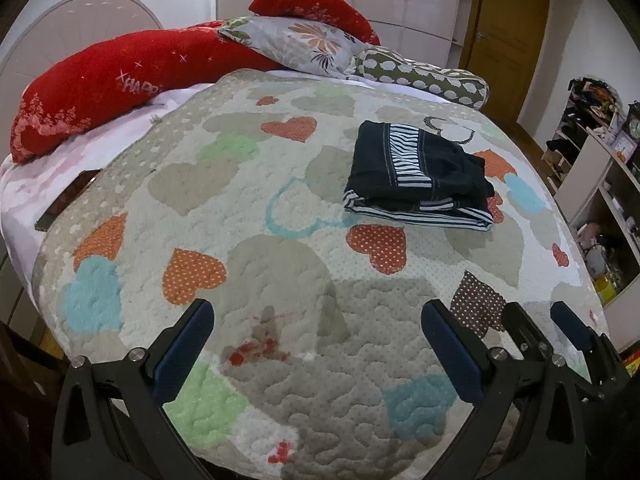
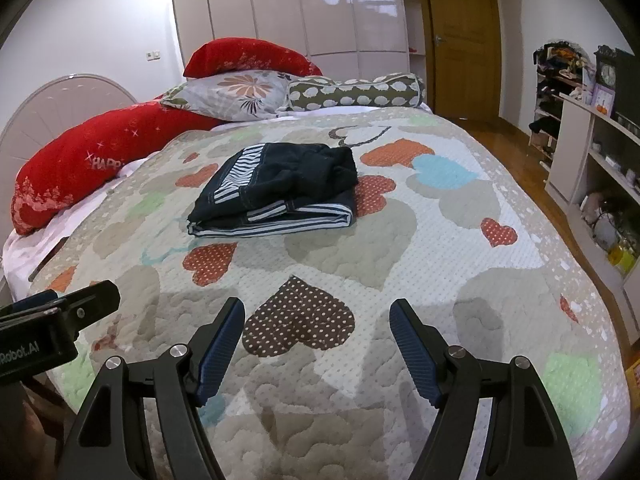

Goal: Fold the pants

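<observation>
The pants (image 2: 276, 190) lie folded into a compact dark bundle with striped trim, resting on the heart-patterned quilt (image 2: 420, 240) toward the pillow end of the bed. Nothing touches them. From the pants toward the headboard: a flowered pillow (image 2: 236, 94), a spotted bolster (image 2: 356, 94), and a long red pillow (image 2: 100, 160) off to their left. Beyond the pants on the right side, a wooden door (image 2: 464, 36) and shelves (image 2: 600, 168) along the wall.

My right gripper (image 2: 316, 344) hovers above the quilt well short of the pants, jaws spread wide, holding nothing. My left gripper (image 1: 316, 344) is likewise spread and empty, also well apart from the pants, just beside the right one.
</observation>
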A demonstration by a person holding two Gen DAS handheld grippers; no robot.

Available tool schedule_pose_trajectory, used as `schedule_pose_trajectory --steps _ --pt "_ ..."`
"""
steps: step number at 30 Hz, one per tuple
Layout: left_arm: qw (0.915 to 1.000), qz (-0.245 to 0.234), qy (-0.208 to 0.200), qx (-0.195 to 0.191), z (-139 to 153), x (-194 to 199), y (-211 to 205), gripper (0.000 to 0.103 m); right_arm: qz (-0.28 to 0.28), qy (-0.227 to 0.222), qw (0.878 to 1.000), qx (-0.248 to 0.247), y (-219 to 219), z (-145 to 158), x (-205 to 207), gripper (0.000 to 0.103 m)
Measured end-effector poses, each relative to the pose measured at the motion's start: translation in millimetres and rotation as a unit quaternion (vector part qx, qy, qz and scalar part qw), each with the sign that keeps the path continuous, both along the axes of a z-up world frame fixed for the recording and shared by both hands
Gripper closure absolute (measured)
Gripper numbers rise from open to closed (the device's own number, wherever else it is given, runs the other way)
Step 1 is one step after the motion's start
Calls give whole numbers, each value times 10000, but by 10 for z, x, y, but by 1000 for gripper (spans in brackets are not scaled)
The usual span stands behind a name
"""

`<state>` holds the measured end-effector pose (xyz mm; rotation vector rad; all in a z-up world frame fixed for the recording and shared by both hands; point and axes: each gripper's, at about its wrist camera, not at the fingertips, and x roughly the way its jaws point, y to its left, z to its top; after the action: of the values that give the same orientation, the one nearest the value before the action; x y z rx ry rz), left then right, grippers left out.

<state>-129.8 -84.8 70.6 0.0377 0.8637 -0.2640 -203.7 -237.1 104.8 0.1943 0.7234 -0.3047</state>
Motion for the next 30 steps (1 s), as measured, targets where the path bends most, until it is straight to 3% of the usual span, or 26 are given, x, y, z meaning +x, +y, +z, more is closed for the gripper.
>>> schedule_pose_trajectory --steps 30 --pt "9988 -58 464 -145 -189 192 -8 0 54 223 9997 -35 -59 -109 137 22"
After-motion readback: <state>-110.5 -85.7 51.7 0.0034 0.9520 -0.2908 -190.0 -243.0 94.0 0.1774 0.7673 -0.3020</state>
